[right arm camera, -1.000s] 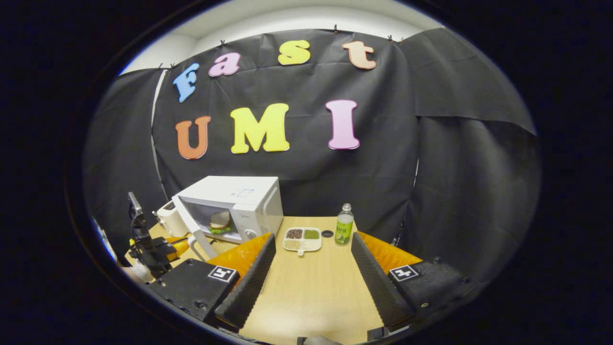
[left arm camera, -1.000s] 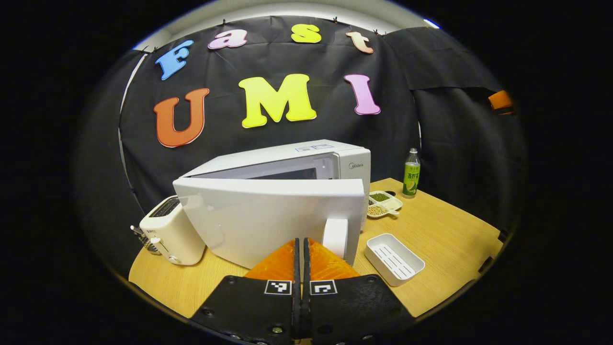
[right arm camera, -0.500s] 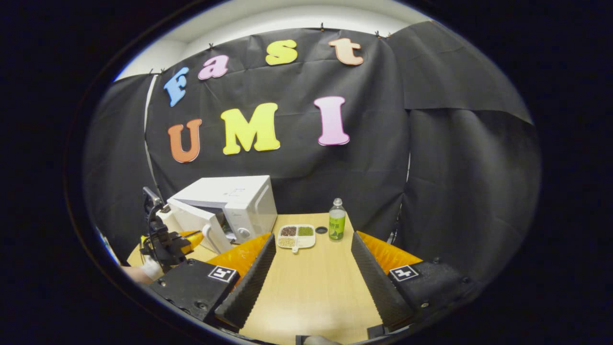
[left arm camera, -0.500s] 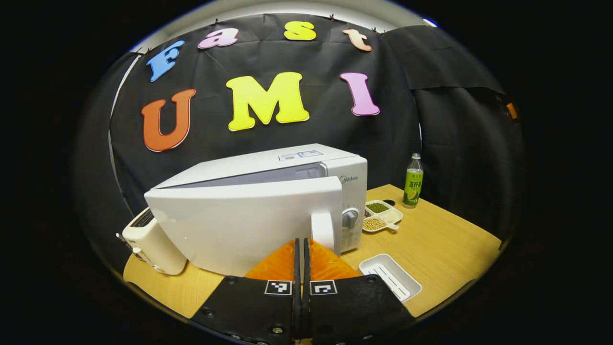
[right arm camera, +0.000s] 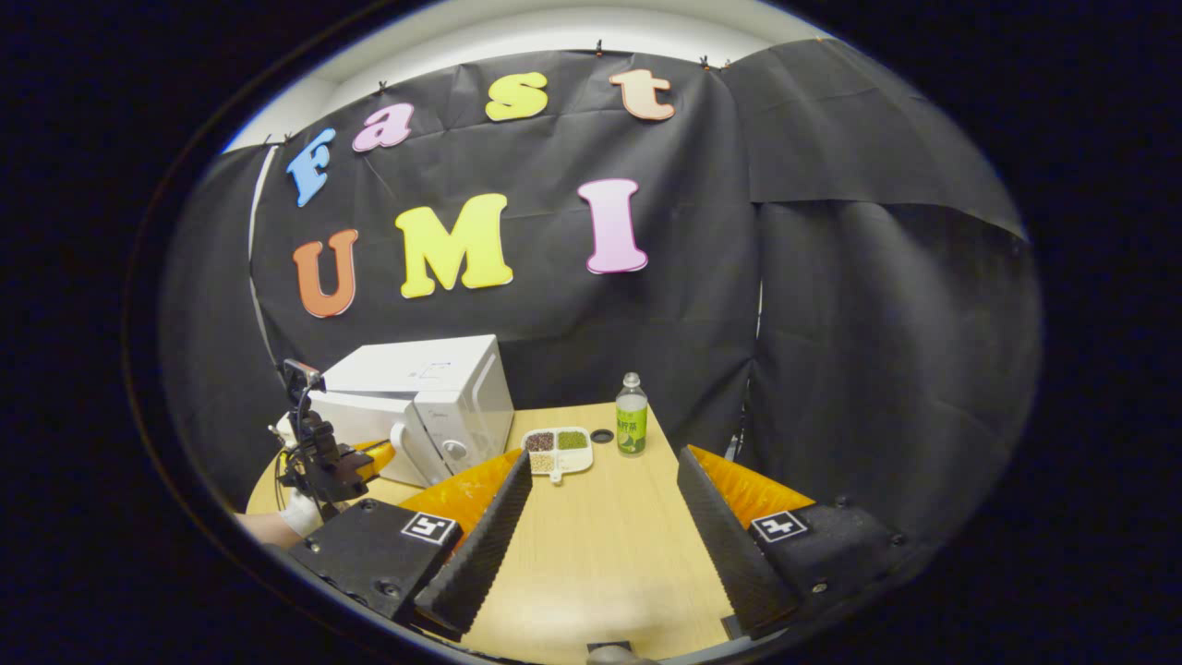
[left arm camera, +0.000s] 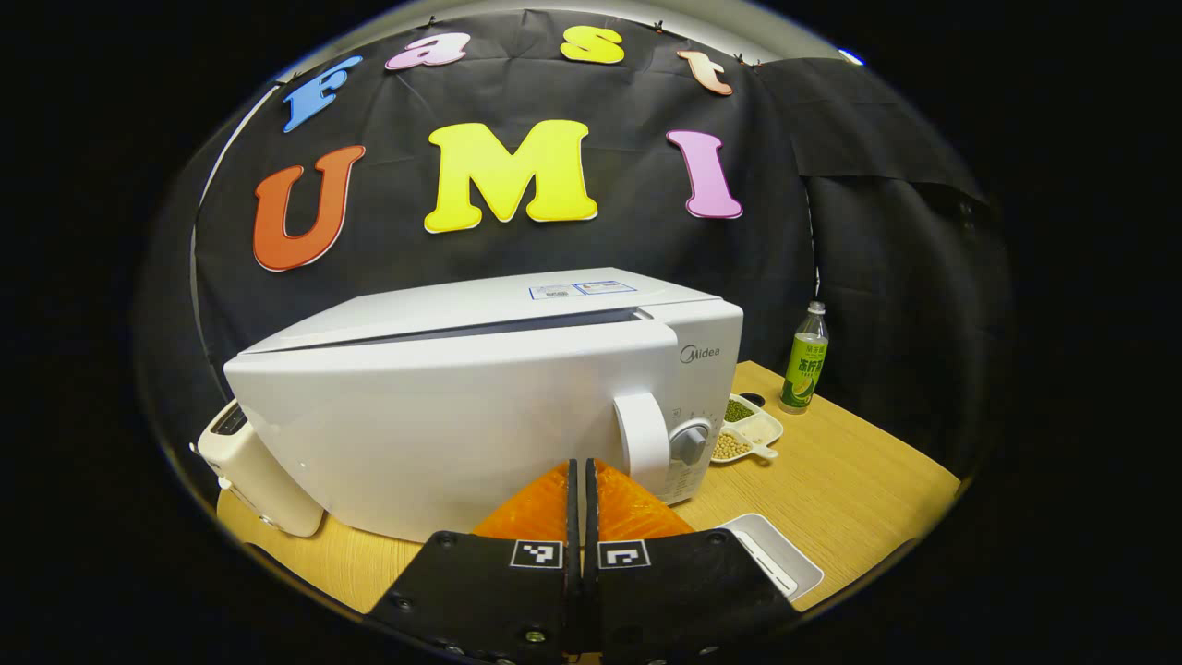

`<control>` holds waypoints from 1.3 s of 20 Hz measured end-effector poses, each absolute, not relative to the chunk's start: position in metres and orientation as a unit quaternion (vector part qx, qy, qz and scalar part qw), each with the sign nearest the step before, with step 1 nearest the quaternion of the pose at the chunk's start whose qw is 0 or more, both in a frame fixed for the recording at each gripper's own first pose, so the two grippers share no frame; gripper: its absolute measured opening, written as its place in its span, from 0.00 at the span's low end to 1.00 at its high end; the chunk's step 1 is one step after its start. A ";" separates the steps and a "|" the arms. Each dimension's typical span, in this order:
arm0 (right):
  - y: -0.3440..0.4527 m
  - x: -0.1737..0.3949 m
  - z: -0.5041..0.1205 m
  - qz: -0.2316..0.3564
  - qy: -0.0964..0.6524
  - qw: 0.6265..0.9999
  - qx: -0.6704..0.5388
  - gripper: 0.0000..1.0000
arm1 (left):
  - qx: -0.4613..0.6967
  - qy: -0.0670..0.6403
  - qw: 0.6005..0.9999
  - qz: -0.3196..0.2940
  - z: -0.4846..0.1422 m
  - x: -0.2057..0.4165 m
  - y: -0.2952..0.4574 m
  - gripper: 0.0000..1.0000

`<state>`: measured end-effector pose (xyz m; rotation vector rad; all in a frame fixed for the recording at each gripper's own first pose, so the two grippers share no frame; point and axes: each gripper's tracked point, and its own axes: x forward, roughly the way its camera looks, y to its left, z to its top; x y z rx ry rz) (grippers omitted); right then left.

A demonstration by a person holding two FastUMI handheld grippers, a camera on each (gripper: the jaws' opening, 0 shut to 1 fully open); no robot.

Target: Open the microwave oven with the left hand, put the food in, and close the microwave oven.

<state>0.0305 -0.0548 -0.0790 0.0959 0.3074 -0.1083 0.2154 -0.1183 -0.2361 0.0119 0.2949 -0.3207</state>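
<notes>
The left gripper (left arm camera: 583, 480), orange fingers pressed together with nothing between them, is pushing its tips against the door of the boxy white microwave oven (left arm camera: 480, 397), beside the white handle (left arm camera: 644, 441). The door is sitting nearly flush. The right gripper (right arm camera: 600, 503) is hovering spread wide above the light wooden table (right arm camera: 600, 545).

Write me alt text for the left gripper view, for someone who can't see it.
The left gripper, fingers shut together, points at the door of a white microwave oven, which is nearly closed with a thin gap along its top edge. On the wooden table stand a toaster to the left, and a divided bean dish, green bottle and white tray to the right.
</notes>
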 end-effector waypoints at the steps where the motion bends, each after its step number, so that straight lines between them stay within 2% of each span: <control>1: -0.052 0.032 -0.080 -0.055 0.154 0.985 0.047 0.92 | 0.003 0.148 0.976 -0.162 -0.237 0.218 -0.118 0.00; 2: -0.049 0.033 -0.079 -0.057 0.154 0.985 0.047 1.00 | 0.004 0.148 0.975 -0.163 -0.239 0.222 -0.119 0.00; 7: -0.035 0.041 -0.080 -0.060 0.158 0.985 0.042 1.00 | -0.005 0.149 0.975 -0.163 -0.238 0.240 -0.119 0.00; 8: -0.034 0.043 -0.079 -0.060 0.158 0.985 0.041 1.00 | -0.010 0.147 0.975 -0.165 -0.238 0.239 -0.120 0.09; 9: -0.032 0.045 -0.079 -0.060 0.158 0.985 0.040 1.00 | -0.011 0.147 0.975 -0.167 -0.238 0.239 -0.120 0.00; 10: -0.031 0.047 -0.078 -0.060 0.160 0.985 0.039 1.00 | -0.011 0.145 0.975 -0.168 -0.237 0.239 -0.120 0.00; 11: -0.029 0.049 -0.078 -0.060 0.160 0.985 0.039 0.92 | -0.011 0.145 0.975 -0.167 -0.237 0.239 -0.119 0.09; 12: -0.027 0.051 -0.079 -0.059 0.161 0.984 0.039 0.92 | -0.012 0.145 0.975 -0.166 -0.237 0.239 -0.119 0.00; 13: -0.026 0.052 -0.079 -0.058 0.161 0.984 0.038 0.92 | -0.008 0.142 0.977 -0.160 -0.237 0.241 -0.117 0.09; 14: -0.023 0.054 -0.078 -0.056 0.162 0.985 0.037 0.92 | -0.010 0.144 0.977 -0.154 -0.238 0.245 -0.118 0.00; 16: -0.016 0.058 -0.079 -0.048 0.165 0.985 0.031 0.92 | -0.022 0.161 0.977 -0.135 -0.241 0.252 -0.120 0.00; 17: -0.012 0.060 -0.078 -0.043 0.166 0.985 0.026 0.92 | -0.028 0.151 0.979 -0.131 -0.236 0.253 -0.121 0.09; 18: -0.008 0.062 -0.078 -0.038 0.167 0.985 0.022 1.00 | -0.025 0.154 0.979 -0.131 -0.237 0.252 -0.122 0.00; 20: -0.001 0.065 -0.073 -0.028 0.163 0.986 0.017 1.00 | -0.012 0.161 0.980 -0.116 -0.239 0.242 -0.112 0.00; 21: 0.002 0.068 -0.071 -0.023 0.159 0.987 0.016 0.92 | -0.010 0.157 0.981 -0.113 -0.232 0.237 -0.109 0.00; 23: 0.011 0.074 -0.067 -0.013 0.151 0.988 0.016 0.92 | -0.009 0.147 0.983 -0.109 -0.216 0.222 -0.096 0.00; 24: 0.017 0.077 -0.066 -0.006 0.147 0.989 0.017 1.00 | -0.008 0.143 0.984 -0.105 -0.207 0.213 -0.089 0.00; 25: 0.023 0.081 -0.064 0.001 0.143 0.990 0.017 1.00 | -0.010 0.135 0.985 -0.103 -0.197 0.201 -0.083 0.00; 26: 0.028 0.084 -0.062 0.007 0.138 0.990 0.018 0.92 | -0.013 0.127 0.986 -0.104 -0.185 0.191 -0.078 0.00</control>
